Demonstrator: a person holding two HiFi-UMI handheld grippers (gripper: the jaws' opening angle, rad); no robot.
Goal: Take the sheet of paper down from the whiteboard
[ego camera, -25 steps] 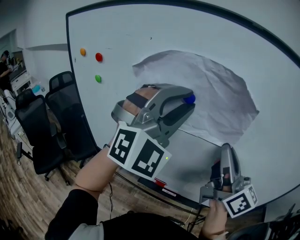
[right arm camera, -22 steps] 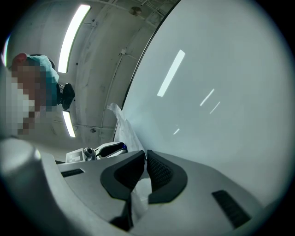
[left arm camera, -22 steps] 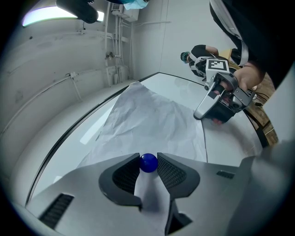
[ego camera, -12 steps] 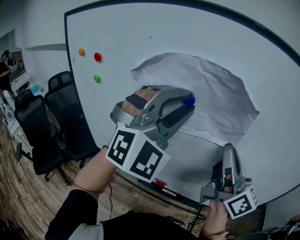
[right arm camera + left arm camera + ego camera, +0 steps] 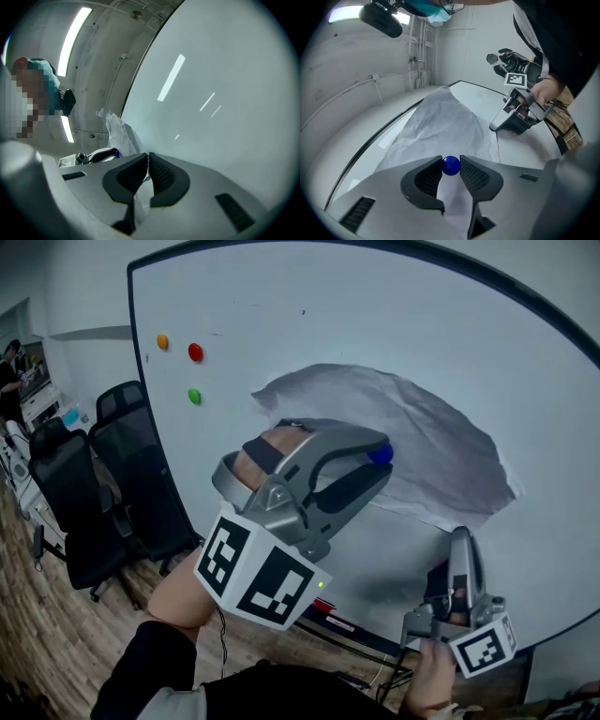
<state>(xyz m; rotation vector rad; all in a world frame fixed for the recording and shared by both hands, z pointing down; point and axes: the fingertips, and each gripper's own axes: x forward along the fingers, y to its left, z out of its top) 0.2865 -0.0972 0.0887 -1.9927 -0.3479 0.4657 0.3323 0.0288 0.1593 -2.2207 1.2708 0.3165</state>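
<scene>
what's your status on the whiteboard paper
Left gripper shut on blue magnet. Right gripper pinching sheet of paper, lower edge. Sheet not yet down. Nothing blocking.

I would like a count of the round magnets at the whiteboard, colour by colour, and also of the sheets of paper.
orange magnet: 1
red magnet: 1
green magnet: 1
blue magnet: 1
sheet of paper: 1
Total: 5

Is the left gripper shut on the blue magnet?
Shut on it: the left gripper has both pads pressing the blue magnet.
</scene>
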